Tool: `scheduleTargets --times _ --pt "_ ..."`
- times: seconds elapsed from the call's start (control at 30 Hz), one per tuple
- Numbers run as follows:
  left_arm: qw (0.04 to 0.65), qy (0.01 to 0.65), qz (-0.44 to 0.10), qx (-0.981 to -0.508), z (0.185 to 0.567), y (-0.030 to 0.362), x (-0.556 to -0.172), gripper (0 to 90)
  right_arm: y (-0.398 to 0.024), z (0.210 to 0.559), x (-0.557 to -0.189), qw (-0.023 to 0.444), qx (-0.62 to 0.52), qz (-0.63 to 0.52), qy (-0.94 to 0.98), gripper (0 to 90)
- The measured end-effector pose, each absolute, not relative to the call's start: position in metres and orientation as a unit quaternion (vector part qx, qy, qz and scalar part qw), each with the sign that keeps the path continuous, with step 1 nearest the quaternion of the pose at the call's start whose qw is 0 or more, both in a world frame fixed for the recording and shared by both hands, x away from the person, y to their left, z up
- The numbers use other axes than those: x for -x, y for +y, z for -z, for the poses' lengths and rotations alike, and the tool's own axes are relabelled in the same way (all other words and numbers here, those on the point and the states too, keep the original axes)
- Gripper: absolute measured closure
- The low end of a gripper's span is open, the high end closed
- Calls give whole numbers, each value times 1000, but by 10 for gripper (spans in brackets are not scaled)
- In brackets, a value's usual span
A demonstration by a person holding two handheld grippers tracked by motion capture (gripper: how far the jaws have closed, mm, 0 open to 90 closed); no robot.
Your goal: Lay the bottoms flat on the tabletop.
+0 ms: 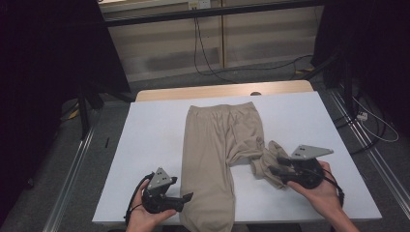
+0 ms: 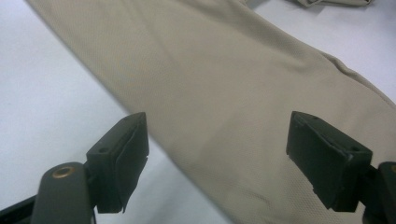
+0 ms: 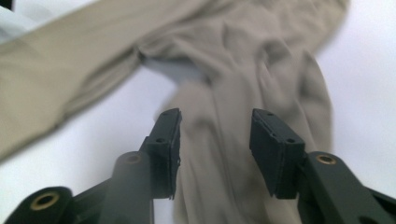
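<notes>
The left gripper (image 1: 186,197) is hovering, jaws wide and empty, beside the straight leg of the beige trousers (image 1: 212,145) lying on the white table (image 1: 145,145). The right gripper (image 1: 273,166), jaws apart and gripping nothing, is facing the crumpled leg; it should pinch the hem and draw it out flat.

From where I stand, nothing here can be read. No word, label, brand, number or sign shows on anything in sight.
</notes>
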State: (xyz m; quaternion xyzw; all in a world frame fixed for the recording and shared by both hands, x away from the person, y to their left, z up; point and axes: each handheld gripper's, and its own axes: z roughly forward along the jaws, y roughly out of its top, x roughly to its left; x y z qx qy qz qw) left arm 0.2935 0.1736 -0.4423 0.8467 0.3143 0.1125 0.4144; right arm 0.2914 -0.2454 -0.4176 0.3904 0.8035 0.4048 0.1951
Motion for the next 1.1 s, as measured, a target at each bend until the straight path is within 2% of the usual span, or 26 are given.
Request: scheduleTargets --times 0.13,0.23,0.3,0.33,0.43,0.5,0.8,0.87,0.97,1.1 --pt "415 315 -111 -846 442 174 -294 213 -217 420 -313 185 -360 -403 821 567" --pt "415 314 -110 -847 443 175 -294 214 -203 433 -326 190 -361 -349 843 413" --pt "415 312 -109 -848 442 175 -293 213 -205 445 -328 179 -370 -337 847 389" --pt "415 311 -109 -848 442 175 -293 213 -208 449 -327 182 -375 -331 847 407" --pt "416 312 -111 -847 442 174 -292 213 -216 451 -315 187 -375 -325 848 716" --pt "414 312 -110 -848 442 174 -293 214 -224 447 -305 180 -379 -338 843 777" --pt "413 315 -111 -847 443 174 -293 213 -235 447 -250 104 -347 -358 861 793" --pt "412 314 -109 -848 443 174 -294 214 -236 447 -242 96 -343 -356 864 764" --pt "412 313 -110 -849 443 173 -294 214 -239 442 -242 101 -352 -380 849 576" --pt "411 316 -107 -848 443 173 -295 214 -240 428 -252 142 -366 -412 822 444"
